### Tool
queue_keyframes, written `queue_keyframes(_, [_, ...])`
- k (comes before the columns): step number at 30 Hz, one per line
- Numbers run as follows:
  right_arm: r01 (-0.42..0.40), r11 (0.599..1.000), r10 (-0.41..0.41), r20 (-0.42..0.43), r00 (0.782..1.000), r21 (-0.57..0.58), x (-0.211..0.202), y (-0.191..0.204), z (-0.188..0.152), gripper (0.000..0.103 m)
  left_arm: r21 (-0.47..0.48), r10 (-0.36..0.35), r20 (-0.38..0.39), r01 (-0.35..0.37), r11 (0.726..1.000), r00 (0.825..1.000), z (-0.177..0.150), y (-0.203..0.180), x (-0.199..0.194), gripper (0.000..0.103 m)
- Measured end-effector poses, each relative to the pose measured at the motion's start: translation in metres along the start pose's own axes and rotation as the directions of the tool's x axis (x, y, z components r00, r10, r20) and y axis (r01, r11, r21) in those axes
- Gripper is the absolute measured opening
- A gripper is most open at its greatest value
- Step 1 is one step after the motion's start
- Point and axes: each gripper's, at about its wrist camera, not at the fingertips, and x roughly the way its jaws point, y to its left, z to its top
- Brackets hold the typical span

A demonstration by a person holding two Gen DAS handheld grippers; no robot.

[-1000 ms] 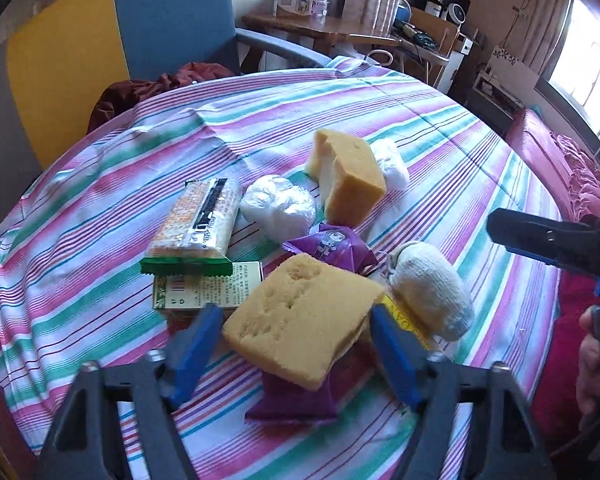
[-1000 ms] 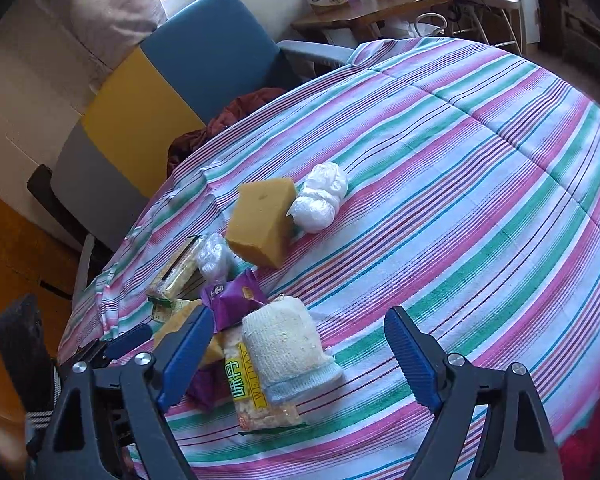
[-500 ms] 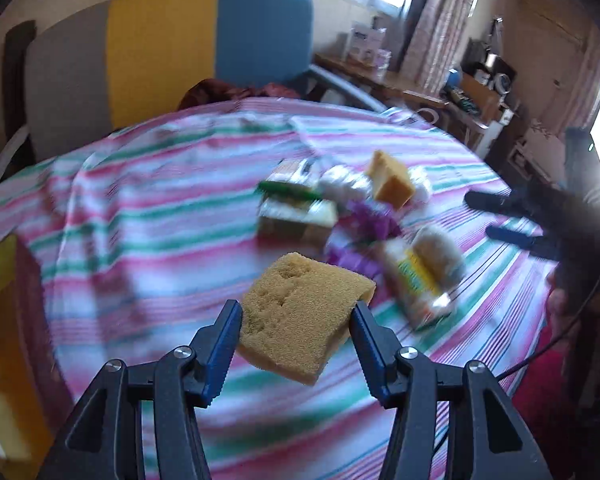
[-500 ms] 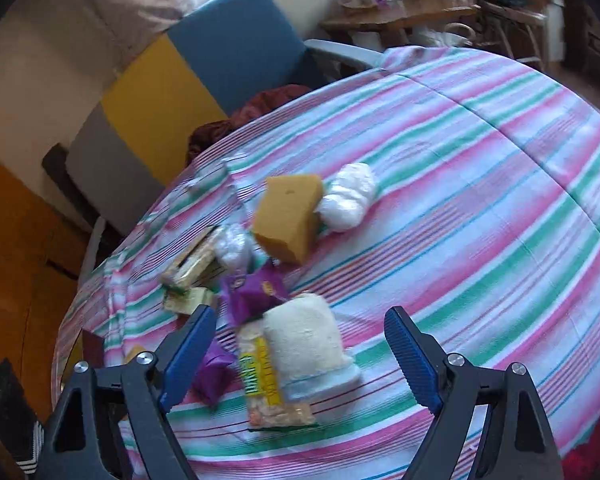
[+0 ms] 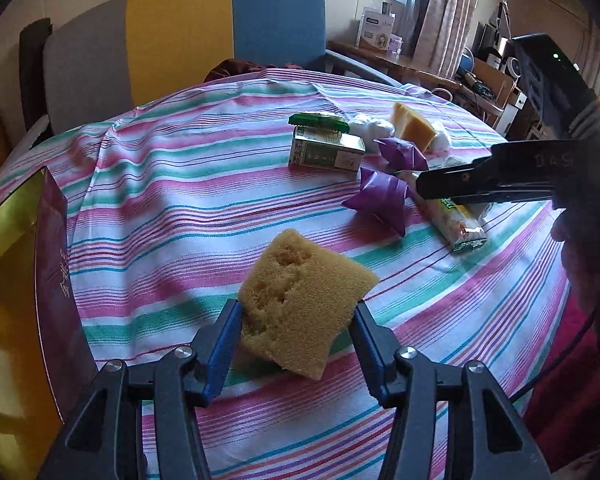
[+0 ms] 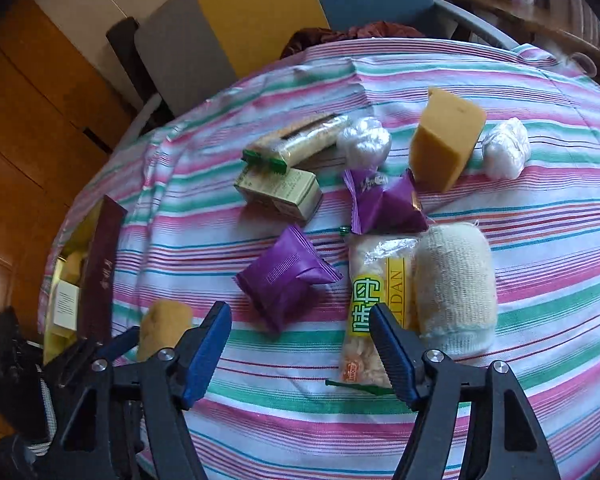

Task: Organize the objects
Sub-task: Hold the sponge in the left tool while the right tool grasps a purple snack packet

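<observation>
- The sponge (image 5: 304, 304) sits pinched in my left tongs (image 5: 296, 336), both blue pads pressed into its sides, and it hangs clear above the striped cloth (image 5: 172, 208). From the right wrist view it shows only as a yellow lump (image 6: 166, 330) at the lower left.
- The box (image 5: 16, 280) with the gold inside and dark red wall stands open at the table's left edge, just beside the sponge. I judge that is where it belongs.
- My right tongs (image 6: 300, 344) are closing with nothing between the pads; they hover over bare cloth between the nearer purple packet (image 6: 288, 276) and the yellow-labelled snack bag (image 6: 374, 300).
- The knitted white roll (image 6: 454, 288) lies touching that snack bag on its far side.
- Further out lie the second sponge (image 6: 446, 140), two white plastic-wrapped bundles, the green-ended cracker pack (image 6: 296, 142) and the small green carton (image 6: 280, 192).
- Risk: the sponge is soft and gripped only near its lower corners, so it could twist or slip out if I swing quickly toward the box.
- Risk: the box's raised wall stands close; a low carry could catch it and shove the box.
- Risk: the right pads closing where they are would grab nothing, or nip the edge of the snack bag and drag the roll along.
</observation>
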Motion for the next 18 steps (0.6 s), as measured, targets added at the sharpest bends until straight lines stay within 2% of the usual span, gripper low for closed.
queue_keyframes(3, [-0.015,1.0,0.015,-0.012,1.0,0.006,0.007,0.006,0.005,0.073,-0.005,-0.003,0.002,0.003,1.0,1.0,-0.002,0.0,0.001,0.055])
queue_keyframes(5, [0.013,1.0,-0.012,-0.047,0.999,0.026,0.017,0.011,0.009,0.073,-0.013,-0.007,0.005,0.007,1.0,1.0,-0.003,0.001,0.001,0.055])
queue_keyframes(8, [0.002,0.989,0.01,-0.077,0.997,0.146,0.031,0.009,0.015,0.075,-0.029,-0.019,0.007,0.02,0.999,1.0,-0.004,0.004,0.001,0.055])
queue_keyframes(11, [0.037,0.969,-0.024,-0.057,0.998,0.243,0.041,0.005,0.021,0.076,-0.04,-0.028,0.009,0.028,0.999,1.0,-0.005,0.006,0.001,0.055])
queue_keyframes(12, [0.057,0.968,-0.047,-0.05,0.998,0.245,0.043,0.007,0.024,0.073,-0.039,-0.028,0.01,0.029,0.999,1.0,-0.005,0.006,0.001,0.055])
queue_keyframes(13, [0.096,0.969,-0.086,-0.053,0.995,0.229,0.047,0.011,0.026,0.059,-0.038,-0.028,0.011,0.028,0.999,1.0,-0.005,0.005,0.002,0.055])
queue_keyframes(15, [0.188,0.97,-0.179,-0.07,0.981,0.154,0.057,0.02,0.028,0.039,-0.038,-0.026,0.01,0.026,0.999,1.0,-0.006,0.005,0.002,0.055])
queue_keyframes(16, [0.233,0.967,-0.228,-0.059,0.972,0.102,0.058,0.026,0.029,0.037,-0.038,-0.025,0.011,0.025,0.999,1.0,-0.006,0.005,0.003,0.055])
queue_keyframes(18, [0.256,0.967,-0.254,-0.057,0.965,0.022,0.059,0.036,0.026,0.035,-0.043,-0.027,0.012,0.028,0.999,1.0,-0.006,0.006,0.003,0.055])
